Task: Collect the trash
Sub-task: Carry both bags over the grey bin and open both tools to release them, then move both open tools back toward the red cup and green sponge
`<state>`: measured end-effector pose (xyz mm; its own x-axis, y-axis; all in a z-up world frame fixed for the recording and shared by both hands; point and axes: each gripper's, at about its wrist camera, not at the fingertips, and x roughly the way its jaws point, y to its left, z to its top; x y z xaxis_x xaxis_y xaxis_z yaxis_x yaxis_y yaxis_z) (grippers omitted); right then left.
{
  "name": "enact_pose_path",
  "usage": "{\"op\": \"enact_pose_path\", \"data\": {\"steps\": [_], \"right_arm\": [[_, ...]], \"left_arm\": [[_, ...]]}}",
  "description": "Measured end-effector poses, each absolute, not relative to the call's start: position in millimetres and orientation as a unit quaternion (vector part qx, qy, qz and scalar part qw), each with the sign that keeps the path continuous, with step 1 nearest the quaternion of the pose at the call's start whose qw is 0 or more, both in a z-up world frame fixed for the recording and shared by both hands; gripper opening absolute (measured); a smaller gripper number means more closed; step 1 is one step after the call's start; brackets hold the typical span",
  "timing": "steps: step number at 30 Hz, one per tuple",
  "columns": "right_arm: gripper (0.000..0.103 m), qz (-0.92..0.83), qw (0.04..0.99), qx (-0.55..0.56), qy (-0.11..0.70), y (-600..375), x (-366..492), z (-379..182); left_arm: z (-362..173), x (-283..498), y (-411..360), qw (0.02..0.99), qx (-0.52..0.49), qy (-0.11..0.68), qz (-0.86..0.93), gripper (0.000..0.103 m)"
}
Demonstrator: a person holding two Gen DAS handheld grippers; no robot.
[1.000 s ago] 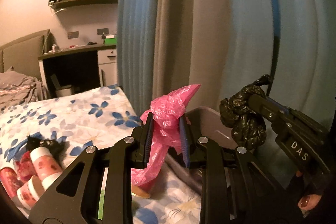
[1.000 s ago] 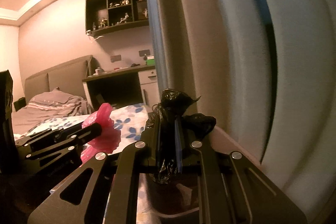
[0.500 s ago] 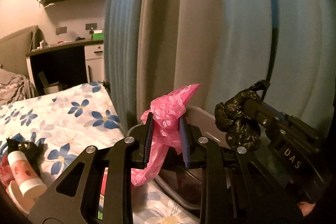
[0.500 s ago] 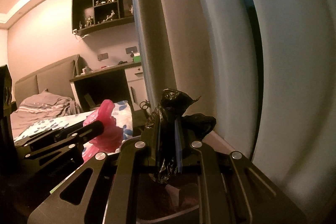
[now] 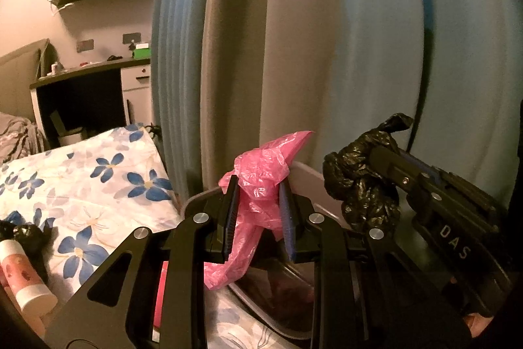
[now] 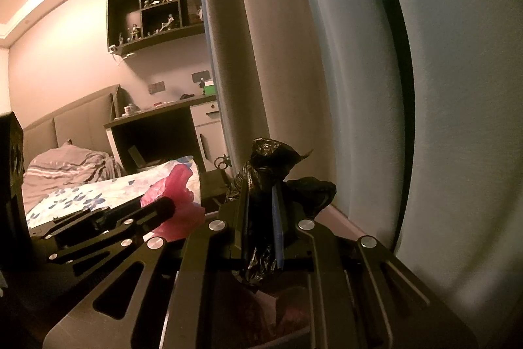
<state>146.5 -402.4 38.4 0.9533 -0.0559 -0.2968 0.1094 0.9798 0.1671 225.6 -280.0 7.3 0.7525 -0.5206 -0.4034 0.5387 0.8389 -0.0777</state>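
My left gripper squeezed a crumpled pink plastic bag. My right gripper pinched a wadded black plastic bag. Both bags hung just over the grey trash bin by the bed. The black bag looked further over the bin, I think, though the inside was too dark.

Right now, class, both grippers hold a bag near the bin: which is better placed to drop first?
Probably right: the right gripper holds its black bag above the bin; the left gripper, with the pink bag, is near the rim.
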Motion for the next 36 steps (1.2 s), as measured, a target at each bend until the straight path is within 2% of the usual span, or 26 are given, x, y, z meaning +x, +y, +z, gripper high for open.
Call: {"op": "enact_pose_path", "data": {"steps": [8,11,15,18,20,29,36], "right_arm": [[0.015,-0.044,0.983,0.095,0.149,-405,151,38],[0.025,-0.042,0.983,0.098,0.152,-404,151,37],[0.030,-0.048,0.982,0.098,0.153,-404,150,36],[0.032,-0.053,0.982,0.101,0.152,-407,148,35],[0.034,-0.060,0.982,0.102,0.149,-408,146,36],[0.051,-0.072,0.984,0.093,0.134,-405,130,36],[0.073,-0.064,0.989,0.065,0.114,-372,110,37]], "left_arm": [[4,226,-285,0.931,0.026,0.204,-0.302,0.024],[2,227,-286,0.928,0.025,0.208,-0.307,0.025],[-1,229,-287,0.925,0.026,0.216,-0.311,0.030],[-3,228,-284,0.927,0.026,0.218,-0.304,0.044],[-3,229,-280,0.929,0.018,0.220,-0.298,0.061],[2,220,-252,0.942,0.002,0.215,-0.260,0.083],[9,187,-201,0.963,-0.014,0.180,-0.200,0.090]]}}
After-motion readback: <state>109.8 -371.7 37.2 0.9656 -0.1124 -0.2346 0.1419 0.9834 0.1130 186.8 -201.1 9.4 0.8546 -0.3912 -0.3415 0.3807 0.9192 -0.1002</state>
